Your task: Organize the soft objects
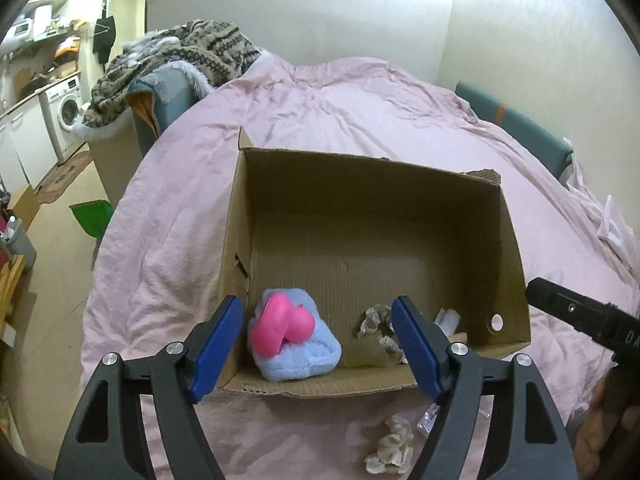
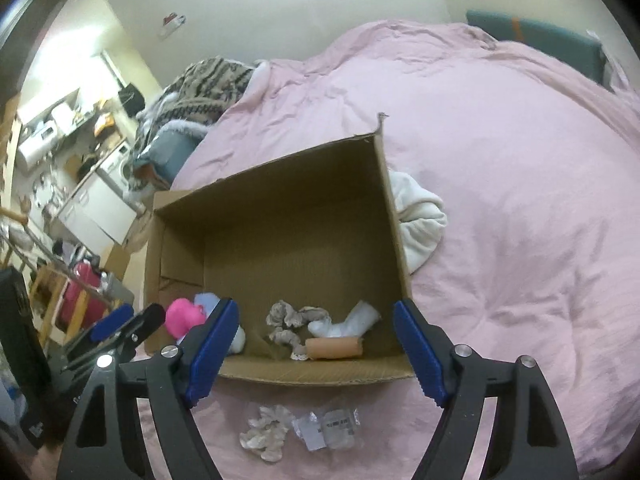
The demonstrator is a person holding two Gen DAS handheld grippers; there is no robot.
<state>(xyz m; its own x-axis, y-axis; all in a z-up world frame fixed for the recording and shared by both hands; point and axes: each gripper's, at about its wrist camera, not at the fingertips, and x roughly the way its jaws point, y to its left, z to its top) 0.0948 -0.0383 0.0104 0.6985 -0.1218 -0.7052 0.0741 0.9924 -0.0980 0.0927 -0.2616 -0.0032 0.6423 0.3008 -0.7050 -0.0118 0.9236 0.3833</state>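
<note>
An open cardboard box [image 1: 512, 240] [image 2: 396, 220] sits on the pink bedspread. Inside lie a light blue plush [image 1: 304, 356] with a pink soft toy [image 1: 284, 324] [image 2: 182, 316] on it, a crumpled grey cloth [image 2: 288, 320], a white sock [image 2: 348, 320] and a peach roll [image 2: 334, 348]. My left gripper [image 1: 318, 348] is open and empty above the box's near edge. My right gripper [image 2: 316, 352] is open and empty at the same edge. A crumpled beige cloth [image 1: 394, 444] [image 2: 266, 434] and a clear packet [image 2: 328, 428] lie on the bed in front of the box.
A white garment [image 2: 420, 216] lies right of the box. A patterned blanket [image 1: 180, 56] is heaped on a chair at the bed's far left. A green bin [image 1: 92, 218] stands on the floor left of the bed. Kitchen units and a washing machine [image 1: 68, 112] lie beyond.
</note>
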